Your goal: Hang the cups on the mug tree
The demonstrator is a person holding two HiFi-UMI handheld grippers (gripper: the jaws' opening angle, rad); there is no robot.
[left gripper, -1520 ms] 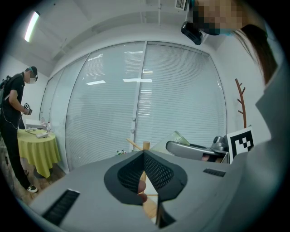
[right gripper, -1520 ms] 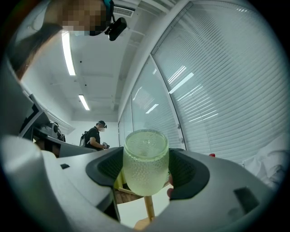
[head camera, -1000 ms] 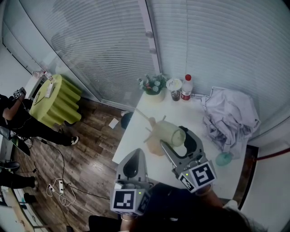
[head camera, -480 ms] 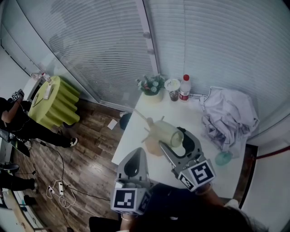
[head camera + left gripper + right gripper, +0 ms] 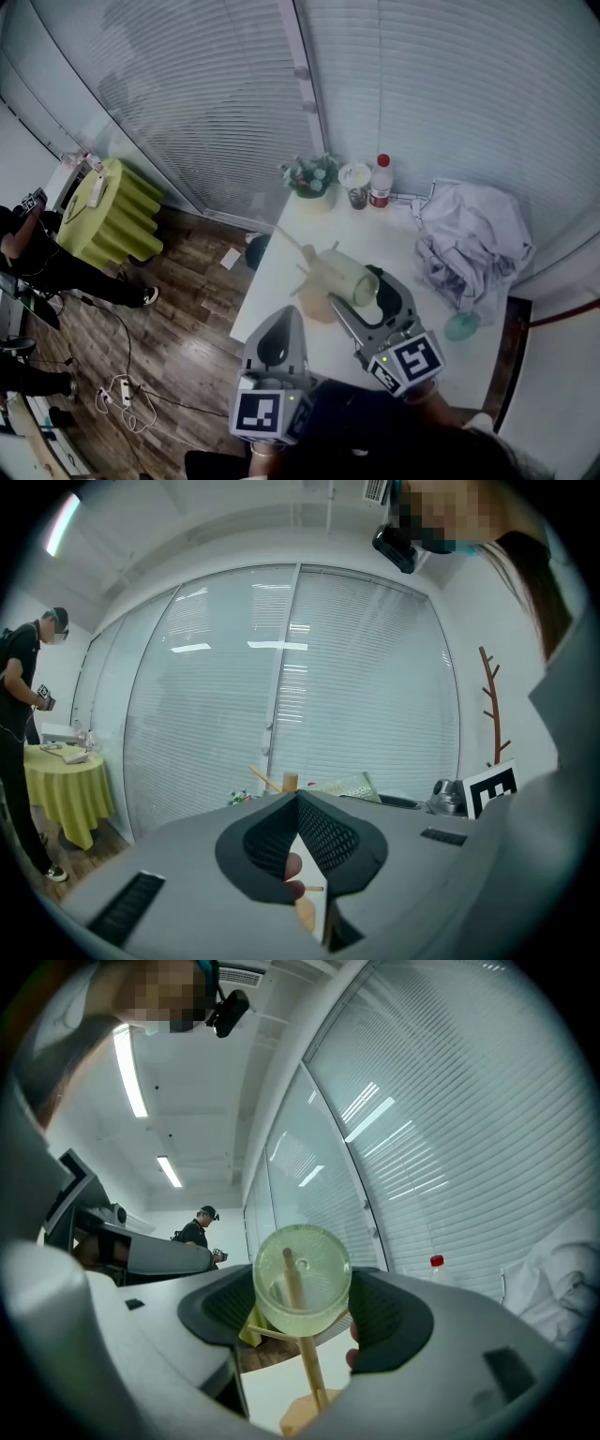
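Note:
A wooden mug tree (image 5: 310,265) stands on the white table (image 5: 281,253). My right gripper (image 5: 364,283) is shut on a pale green translucent cup (image 5: 349,275), held on its side right against the tree's pegs. In the right gripper view the cup (image 5: 302,1277) fills the gap between the jaws, and the tree's stem (image 5: 307,1358) shows through and below it. My left gripper (image 5: 279,319) hovers at the table's near edge, shut and holding nothing. From the left gripper view (image 5: 298,803) the tree top (image 5: 289,782) shows beyond the jaws. A second, teal cup (image 5: 462,327) sits at the table's right.
A potted plant (image 5: 314,175), a glass (image 5: 358,180) and a red-capped bottle (image 5: 381,181) line the far edge by the blinds. Crumpled white cloth (image 5: 473,239) covers the table's right side. On the floor at left stand a yellow-green covered table (image 5: 108,211) and a person (image 5: 28,246).
The right gripper and the green cup have edged slightly left toward the mug tree. The left gripper has stayed in place.

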